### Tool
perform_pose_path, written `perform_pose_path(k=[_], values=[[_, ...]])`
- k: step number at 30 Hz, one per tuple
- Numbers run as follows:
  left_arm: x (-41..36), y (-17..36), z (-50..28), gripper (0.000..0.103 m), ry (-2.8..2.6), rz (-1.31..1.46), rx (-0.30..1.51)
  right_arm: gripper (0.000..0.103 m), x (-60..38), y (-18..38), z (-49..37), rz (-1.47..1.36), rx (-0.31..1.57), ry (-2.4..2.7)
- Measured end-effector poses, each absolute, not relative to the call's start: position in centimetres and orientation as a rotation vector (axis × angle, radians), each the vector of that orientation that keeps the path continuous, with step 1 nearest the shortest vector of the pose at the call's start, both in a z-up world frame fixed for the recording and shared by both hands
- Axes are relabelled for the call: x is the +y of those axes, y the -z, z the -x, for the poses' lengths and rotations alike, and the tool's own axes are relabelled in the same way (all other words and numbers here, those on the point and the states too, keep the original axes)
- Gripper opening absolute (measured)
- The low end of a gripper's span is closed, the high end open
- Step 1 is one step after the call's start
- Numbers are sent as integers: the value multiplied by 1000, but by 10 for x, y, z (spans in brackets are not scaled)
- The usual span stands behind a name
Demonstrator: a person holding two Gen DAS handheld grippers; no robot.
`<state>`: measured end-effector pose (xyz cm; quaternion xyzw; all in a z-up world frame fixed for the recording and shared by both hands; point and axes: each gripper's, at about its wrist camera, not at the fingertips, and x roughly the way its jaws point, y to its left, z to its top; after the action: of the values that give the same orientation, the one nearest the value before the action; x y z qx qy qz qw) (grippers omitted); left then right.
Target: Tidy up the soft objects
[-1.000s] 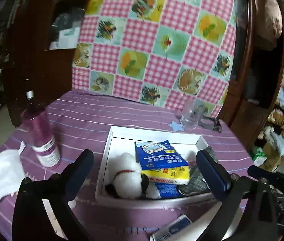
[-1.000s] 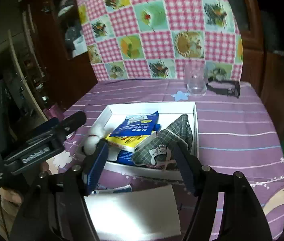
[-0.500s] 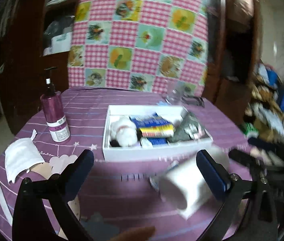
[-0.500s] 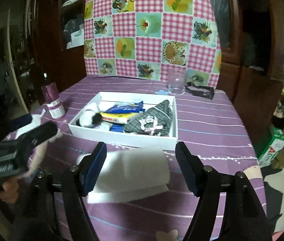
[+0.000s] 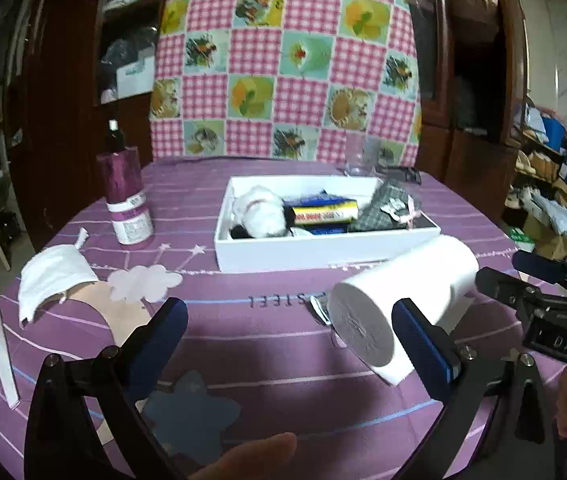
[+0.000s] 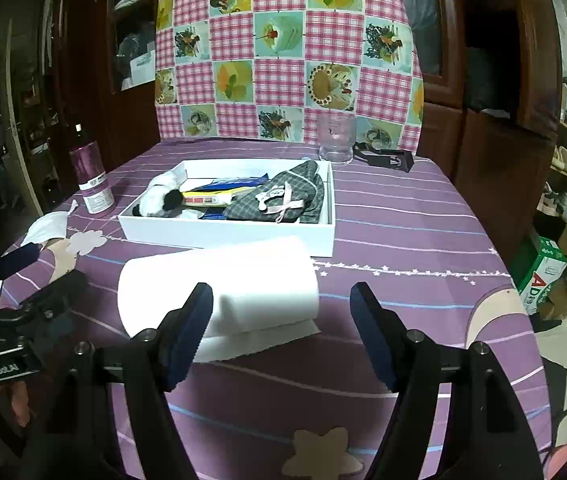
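Both tools had drawn back from the white box [image 6: 227,236] within the last second; a second earlier they hung close over its contents, and now the whole box showed in both views from farther off. The left tool [image 5: 289,334] stood with its jaws wide apart and held nothing. The right tool [image 6: 281,330] was likewise spread and empty, poised just behind the paper roll [image 6: 219,284].

The roll lay on its side on the bench [image 6: 403,240], just in front of the box's near wall, with a loose sheet trailing under it. Inside the box sat the plush toy [image 5: 259,212], the tissue packs [image 5: 325,212] and the folded plaid cloth [image 6: 283,200], packed side by side. A crumpled white cloth [image 5: 53,276] lay well apart to the left, near the purple bottle [image 5: 125,196]; a glass [image 6: 335,138] stood beyond the box.

The retreat suggested that the box items were settled and that the roll was the next soft thing to handle. The right tool looked better placed for it, though the roll appeared nearly as broad as the jaw opening, and a hard squeeze would likely crush it.
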<state>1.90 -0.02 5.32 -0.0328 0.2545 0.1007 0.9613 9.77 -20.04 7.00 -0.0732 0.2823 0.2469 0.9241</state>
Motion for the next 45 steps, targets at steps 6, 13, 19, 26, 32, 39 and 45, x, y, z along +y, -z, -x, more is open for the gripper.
perform_pose_path(k=[6, 13, 19, 26, 32, 39, 45], values=[[-6, -53, -18, 103, -213, 36, 515, 72, -183, -64, -86, 242, 555, -520], [-9, -53, -19, 103, -217, 7, 522, 72, -187, -62, -92, 223, 574, -510], [-10, -53, -19, 103, -219, -2, 518, 72, -184, -62, -89, 252, 562, -485], [-12, -54, -18, 103, -230, -11, 511, 72, -183, -61, -89, 252, 570, -482], [-12, -54, -19, 103, -225, -10, 521, 72, -182, -61, -88, 262, 568, -486], [-13, -53, -19, 103, -223, -14, 521, 72, -182, -60, -90, 263, 579, -480], [-13, -53, -18, 103, -225, -14, 519, 72, -181, -59, -93, 264, 589, -475]])
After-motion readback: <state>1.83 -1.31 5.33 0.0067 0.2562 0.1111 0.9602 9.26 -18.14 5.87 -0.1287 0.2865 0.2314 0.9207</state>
